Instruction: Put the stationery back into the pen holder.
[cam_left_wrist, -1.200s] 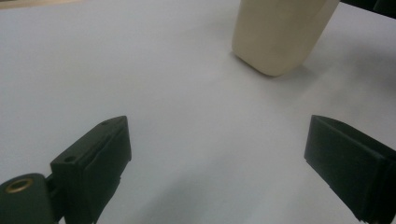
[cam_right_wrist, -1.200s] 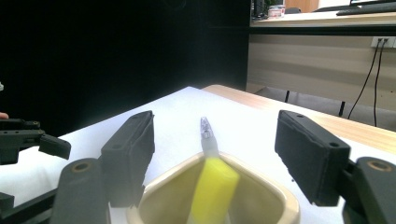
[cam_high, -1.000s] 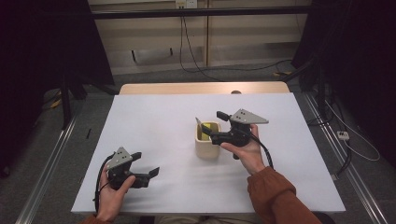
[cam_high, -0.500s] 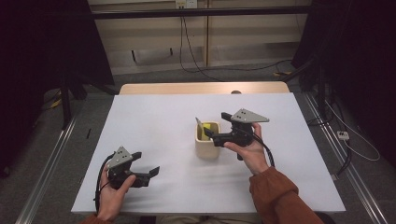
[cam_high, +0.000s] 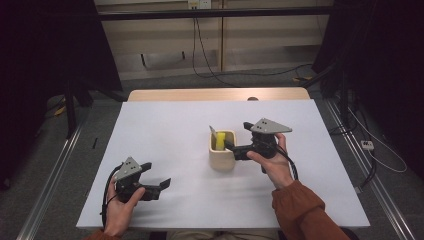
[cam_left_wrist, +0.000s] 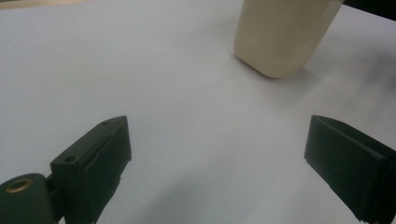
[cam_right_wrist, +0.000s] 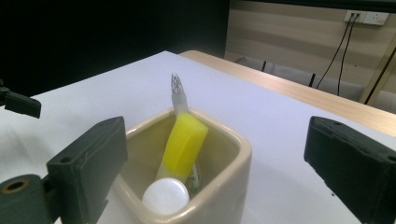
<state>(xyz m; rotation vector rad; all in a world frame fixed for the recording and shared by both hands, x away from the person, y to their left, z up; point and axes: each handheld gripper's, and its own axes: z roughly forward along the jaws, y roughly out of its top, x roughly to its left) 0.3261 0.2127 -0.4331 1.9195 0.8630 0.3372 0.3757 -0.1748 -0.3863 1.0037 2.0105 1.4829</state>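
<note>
Cup (cam_left_wrist: 285, 35) top cropped (left gripper view)

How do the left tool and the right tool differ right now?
The right tool sits at the beige cup, its jaws over the rim near the yellow piece; the left tool hangs apart from the cup over bare white table. The right tool's jaws have just been opening, with nothing pressed between them. The right tool's grey plate shows broader in the high view. Both are open and hand-held.
</note>
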